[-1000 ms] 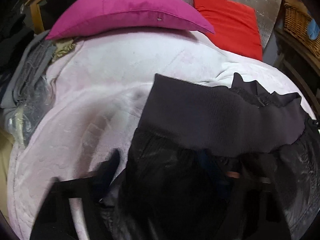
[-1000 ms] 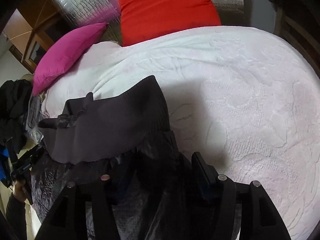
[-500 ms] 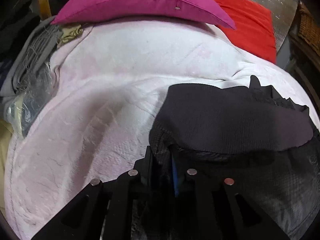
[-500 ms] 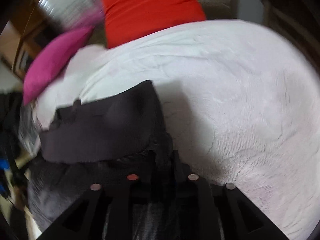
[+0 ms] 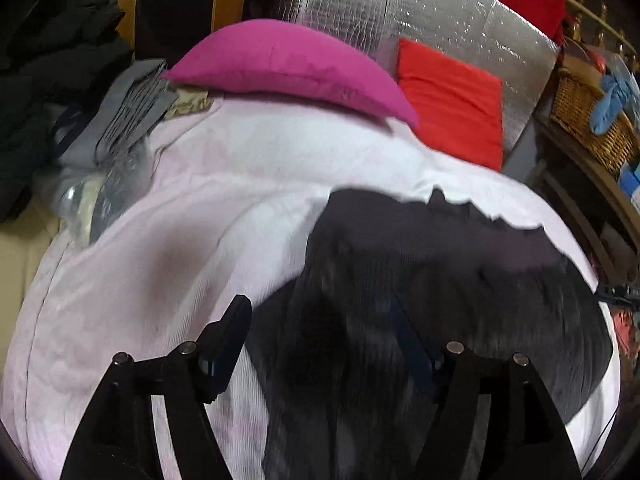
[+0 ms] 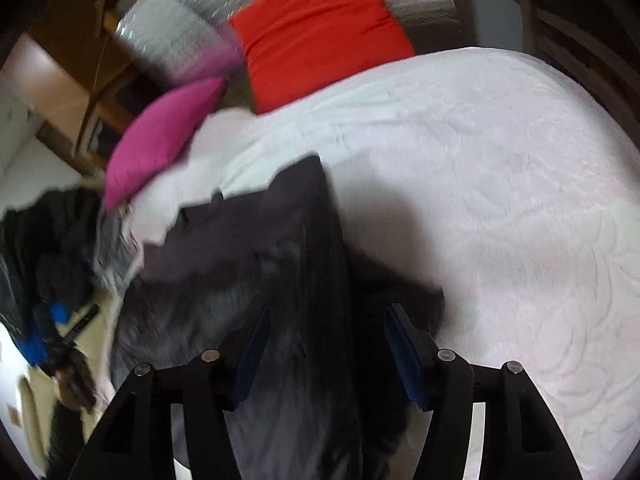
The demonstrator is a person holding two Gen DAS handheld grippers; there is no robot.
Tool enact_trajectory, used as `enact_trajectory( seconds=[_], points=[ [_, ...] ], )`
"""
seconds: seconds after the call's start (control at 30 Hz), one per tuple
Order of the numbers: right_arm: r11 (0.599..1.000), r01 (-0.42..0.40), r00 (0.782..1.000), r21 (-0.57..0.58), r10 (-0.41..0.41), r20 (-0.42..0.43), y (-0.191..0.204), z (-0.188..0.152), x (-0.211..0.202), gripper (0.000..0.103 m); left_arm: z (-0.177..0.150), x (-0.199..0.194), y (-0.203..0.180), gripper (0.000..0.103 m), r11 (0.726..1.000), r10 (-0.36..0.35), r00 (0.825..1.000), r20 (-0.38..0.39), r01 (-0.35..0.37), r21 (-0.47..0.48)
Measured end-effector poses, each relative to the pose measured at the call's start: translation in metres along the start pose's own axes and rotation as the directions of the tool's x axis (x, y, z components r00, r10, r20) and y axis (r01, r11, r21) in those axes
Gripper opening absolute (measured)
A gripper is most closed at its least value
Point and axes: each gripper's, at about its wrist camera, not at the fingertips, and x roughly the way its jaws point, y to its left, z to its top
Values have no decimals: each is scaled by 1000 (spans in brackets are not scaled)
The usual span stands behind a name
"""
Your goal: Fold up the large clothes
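Note:
A large dark garment with a ribbed grey hem lies on the white bedspread. It also shows in the right wrist view. My left gripper is open, its fingers spread above the garment's left part. My right gripper is open too, its blue-padded fingers either side of the garment's right edge. Neither holds the cloth. The picture is blurred by motion.
A magenta pillow and a red pillow lie at the head of the bed against a silver padded board. Folded clothes are stacked at the left. A wicker basket stands at the right.
Both grippers were shut on the garment half a second ago. They have opened, let go and pulled back, and the garment now rests on the bed.

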Motion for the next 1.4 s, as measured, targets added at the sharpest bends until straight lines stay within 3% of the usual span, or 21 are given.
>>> enact_trajectory(
  seconds=[0.1, 0.17, 0.23, 0.27, 0.33, 0.4, 0.5, 0.6, 0.67, 0.8, 0.83, 0.87, 0.93, 1.03, 1.2, 1.23, 1.27, 1.3, 1.33, 1.4],
  points=[
    [1000, 14, 1000, -18, -14, -22, 9, -11, 11, 57, -23, 4, 2, 72, 1000, 19, 998, -58, -19, 9],
    [998, 37, 998, -45, -39, -43, 12, -14, 16, 39, -32, 3, 2, 72, 1000, 22, 997, -74, -21, 20],
    [996, 64, 997, -66, -67, -49, 17, -16, 17, 28, -37, 3, 2, 72, 999, 34, 997, -74, -33, 19],
    [995, 70, 996, -73, -74, -59, 18, -17, 18, 16, -39, 2, 1, 70, 999, 32, 996, -79, -31, 18],
    [990, 101, 992, -96, -107, -63, 23, -18, 17, 9, -40, 9, 0, 13, 999, 41, 993, -113, -38, 24],
    [972, 160, 985, -171, -168, -28, 40, -21, 10, 7, -40, 12, 1, 9, 999, 39, 990, -137, -37, 18],
    [965, 185, 983, -184, -183, 30, 47, -20, -9, 6, -38, 2, -2, 7, 998, 60, 993, -103, -56, 38],
    [972, 192, 981, -138, -196, -13, 25, -22, 11, 6, -46, 24, 4, 8, 998, 65, 983, -170, -63, 17],
    [972, 205, 976, -112, -212, -54, 18, -29, 36, 7, -50, 35, 3, 9, 996, 89, 982, -169, -84, 38],
    [991, 136, 990, 7, -135, -27, 6, -28, 27, 20, -45, 18, 8, 20, 995, 78, 986, -146, -86, -47],
    [993, 114, 993, 24, -113, -16, 0, -30, 17, 29, -44, 7, 13, 28, 995, 43, 989, -138, -55, -84],
    [996, 77, 997, 46, -78, 8, -4, -33, 5, 52, -46, -1, 14, 34, 994, 21, 992, -126, -34, -101],
    [997, 38, 998, 64, -42, 55, -9, -43, -18, 76, -50, -24, 16, 59, 993, 9, 997, -74, -18, -120],
    [999, 8, 999, 40, -10, 44, -8, -63, -30, 76, -62, -41, 10, 63, 994, -4, 999, -39, 0, -113],
    [999, 48, 999, -21, -48, 5, -1, -88, -21, 74, -81, -30, -2, 63, 996, 12, 995, -96, -20, -88],
    [998, 52, 999, -22, -53, -5, 0, -89, -17, 65, -80, -26, -2, 63, 996, 21, 995, -100, -30, -89],
    [998, 61, 998, -28, -61, -8, 2, -87, -13, 45, -82, -24, -3, 61, 995, 30, 994, -107, -39, -89],
    [996, 81, 997, -36, -82, -7, 5, -87, -14, 38, -81, -22, -4, 30, 995, 54, 992, -118, -64, -79],
    [993, 103, 995, -54, -103, -1, 9, -85, -18, 23, -80, -23, -6, 14, 994, 85, 988, -131, -94, -59],
    [980, 157, 987, -118, -155, 31, 25, -86, -32, 15, -80, -34, -8, 9, 993, 105, 988, -113, -109, -37]
  ],
)
